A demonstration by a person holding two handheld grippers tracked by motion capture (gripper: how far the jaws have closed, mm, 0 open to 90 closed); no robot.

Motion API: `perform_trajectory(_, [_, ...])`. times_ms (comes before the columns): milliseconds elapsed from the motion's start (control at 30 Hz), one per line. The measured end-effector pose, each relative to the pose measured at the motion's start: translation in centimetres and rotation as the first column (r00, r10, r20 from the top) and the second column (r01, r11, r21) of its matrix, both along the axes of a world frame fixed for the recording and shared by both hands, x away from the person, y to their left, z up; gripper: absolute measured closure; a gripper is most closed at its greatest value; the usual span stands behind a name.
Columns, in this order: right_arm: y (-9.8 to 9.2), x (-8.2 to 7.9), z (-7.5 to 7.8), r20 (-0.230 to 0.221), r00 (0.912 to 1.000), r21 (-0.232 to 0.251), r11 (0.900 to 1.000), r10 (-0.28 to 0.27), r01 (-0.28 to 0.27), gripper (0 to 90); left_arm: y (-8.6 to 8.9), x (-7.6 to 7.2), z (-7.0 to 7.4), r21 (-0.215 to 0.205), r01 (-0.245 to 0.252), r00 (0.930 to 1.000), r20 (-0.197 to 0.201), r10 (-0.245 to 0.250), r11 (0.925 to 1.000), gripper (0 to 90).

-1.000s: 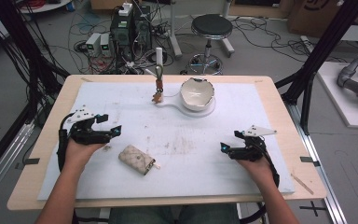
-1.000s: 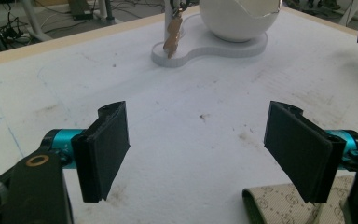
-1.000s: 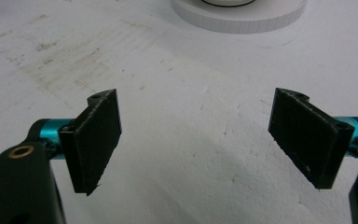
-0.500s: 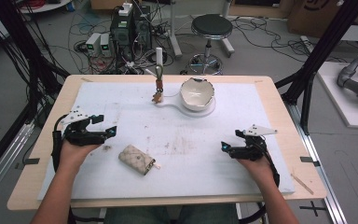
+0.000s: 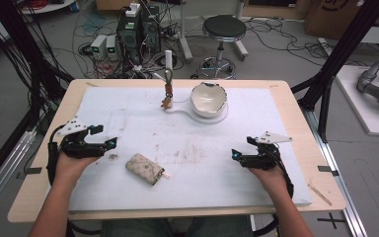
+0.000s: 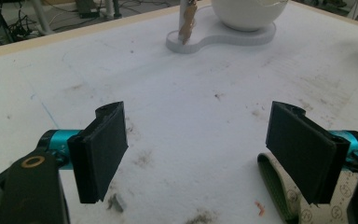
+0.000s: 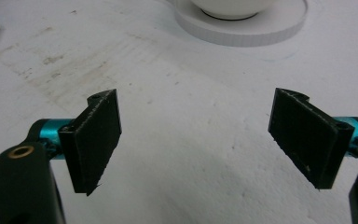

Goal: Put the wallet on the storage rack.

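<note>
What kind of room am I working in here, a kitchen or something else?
Most likely a lab or workshop, not a kitchen: computer towers and tangled cables sit on the bare floor behind the table, beside a black stool.

Bright, even overhead light; soft shadows, slightly blurry, low-resolution pictures.

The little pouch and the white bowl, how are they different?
The pouch lies flat on the white mat; the white bowl sits upright on a white stand. The pouch is beige and patterned; the bowl is plain white. The pouch lies near the left gripper; the bowl stands farther back.
</note>
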State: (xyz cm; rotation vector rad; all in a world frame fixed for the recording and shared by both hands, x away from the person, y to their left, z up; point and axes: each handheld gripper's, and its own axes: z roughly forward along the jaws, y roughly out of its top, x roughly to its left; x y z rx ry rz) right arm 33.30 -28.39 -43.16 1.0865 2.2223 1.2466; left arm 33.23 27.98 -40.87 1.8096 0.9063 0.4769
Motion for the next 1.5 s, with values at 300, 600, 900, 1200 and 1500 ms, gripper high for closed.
perform_trajectory(300, [2.5,0.1,0.2,0.01,0.9982,-0.003,0.998,0.059,-0.059,17.2,0.5,-1.0,-0.5,0.025,-0.023,0.9997,-0.003,0.023,0.9994,20.0])
perform_trajectory(600, [6.3,-0.4,0.8,0.016,0.991,-0.005,0.991,0.133,-0.133,17.2,1.7,-1.6,-0.6,0.026,-0.042,0.9991,-0.002,0.042,0.9988,20.0])
perform_trajectory(900, [9.4,-0.4,0.7,-0.002,0.9816,-0.012,0.981,0.191,-0.191,17.2,2.8,-2.5,-0.8,0.032,-0.055,0.9984,-0.008,0.055,0.998,20.0])
perform_trajectory(1200, [12.6,-0.6,0.6,-0.027,0.9679,-0.02,0.968,0.25,-0.25,17.2,3.5,-3.3,-0.9,0.04,-0.055,0.9984,-0.011,0.055,0.9977,20.0])
perform_trajectory(1500, [15.8,-1.0,0.2,-0.065,0.9491,-0.008,0.951,0.308,-0.309,17.2,4.0,-3.9,-1.2,0.045,-0.023,0.9997,-0.005,0.024,0.9987,20.0])
